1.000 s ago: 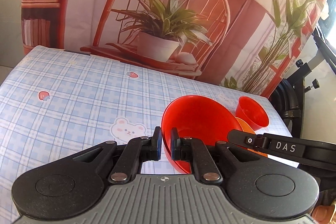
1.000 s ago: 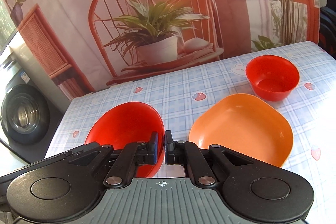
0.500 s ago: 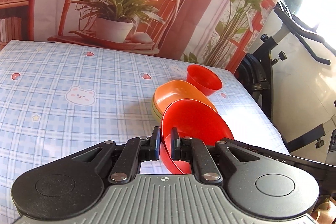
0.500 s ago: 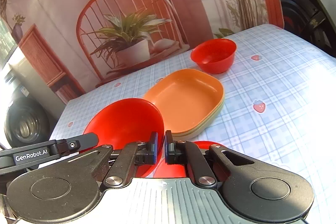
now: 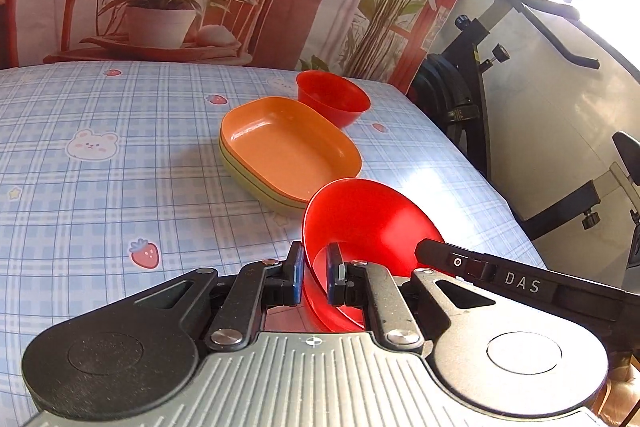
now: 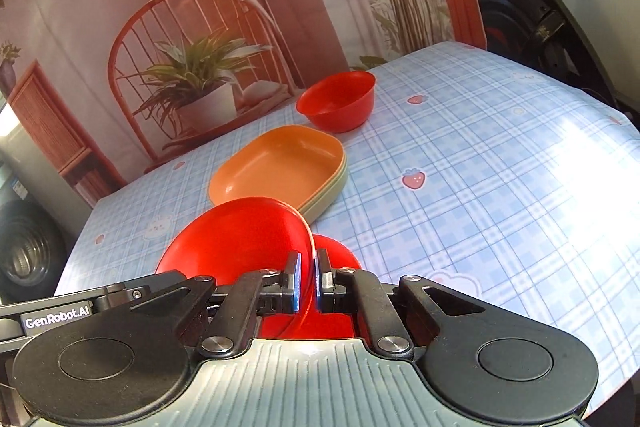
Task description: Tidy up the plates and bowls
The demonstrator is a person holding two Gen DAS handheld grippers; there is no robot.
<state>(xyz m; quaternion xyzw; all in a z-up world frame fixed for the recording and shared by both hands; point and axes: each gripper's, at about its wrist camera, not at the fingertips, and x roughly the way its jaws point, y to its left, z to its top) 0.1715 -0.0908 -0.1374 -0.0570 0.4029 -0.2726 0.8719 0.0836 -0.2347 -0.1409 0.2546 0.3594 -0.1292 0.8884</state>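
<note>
I held a red plate [image 5: 368,219] by its rim between both tools, tilted up on edge low over the near part of the table [image 5: 80,187]. My left gripper [image 5: 314,277] was clamped on the rim from one side and my right gripper [image 6: 306,285] pinched the rim from the other, pads pressed against the thin plastic. I judged that two holds kept so wide and shallow a piece from swinging. Under it lay a second red plate [image 6: 340,255], flat on the checked cloth, so the one in hand seemed meant to nest onto it.

Just beyond stood the orange dish [image 5: 288,151], stacked inside a pale green dish [image 5: 256,187], and behind those the small red bowl [image 5: 332,99], apart from the stack: like kept with like.

The right view showed the lower plate plainly; in the left view only a sliver of red showed beneath the held one, and I could not tell it was separate. The left view alone caught the other tool's arm lettered DAS.
</note>
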